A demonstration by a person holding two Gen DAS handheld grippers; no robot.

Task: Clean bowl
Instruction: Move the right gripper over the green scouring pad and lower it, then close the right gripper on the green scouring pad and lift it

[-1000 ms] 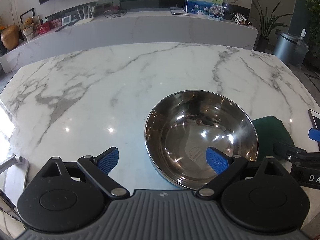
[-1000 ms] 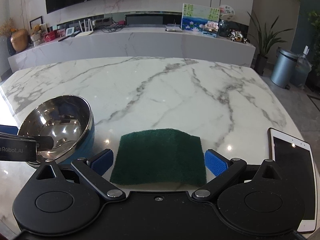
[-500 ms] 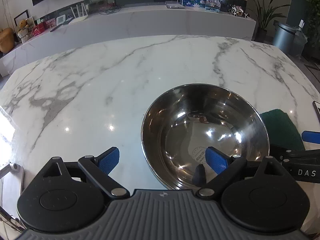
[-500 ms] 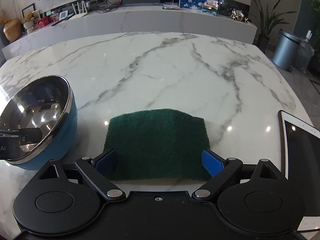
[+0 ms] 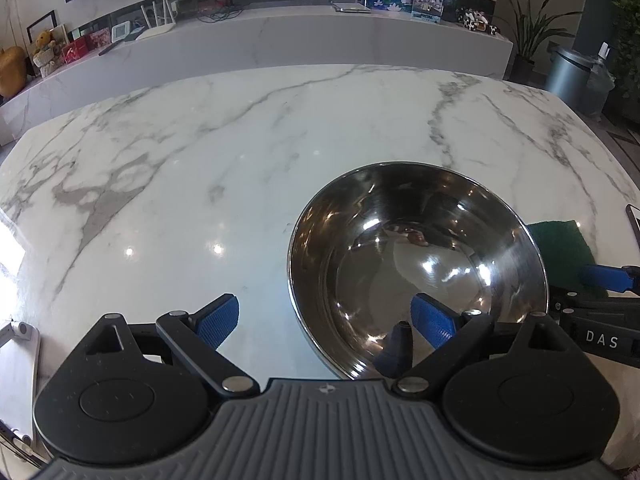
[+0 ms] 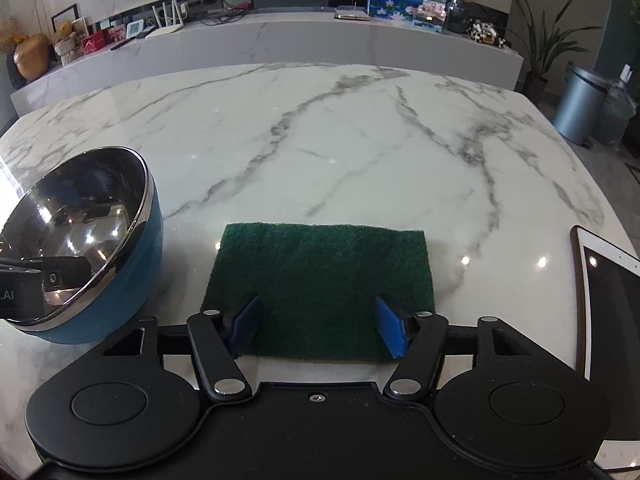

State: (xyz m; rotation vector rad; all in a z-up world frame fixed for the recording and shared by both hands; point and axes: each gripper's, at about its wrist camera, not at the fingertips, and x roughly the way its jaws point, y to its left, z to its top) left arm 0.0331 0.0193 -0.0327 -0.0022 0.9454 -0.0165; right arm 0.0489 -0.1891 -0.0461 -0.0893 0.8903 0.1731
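A steel bowl (image 5: 416, 264) with a blue outside stands on the marble table; it also shows at the left of the right wrist view (image 6: 92, 248). My left gripper (image 5: 326, 320) is open, its right finger inside the bowl and its left finger outside, straddling the near rim. A flat green scouring pad (image 6: 320, 284) lies on the table to the right of the bowl, and shows in the left wrist view (image 5: 560, 248). My right gripper (image 6: 316, 326) is open, low over the pad's near edge, with both fingers over the pad.
A white tablet (image 6: 608, 300) lies at the table's right edge. A long marble counter (image 6: 280, 44) with small items runs behind the table. A grey bin (image 6: 580, 100) stands on the floor at the far right.
My left gripper moved forward, so its right finger is deeper in the bowl. My right gripper dropped onto the pad and its fingers narrowed, now standing over the pad instead of outside it.
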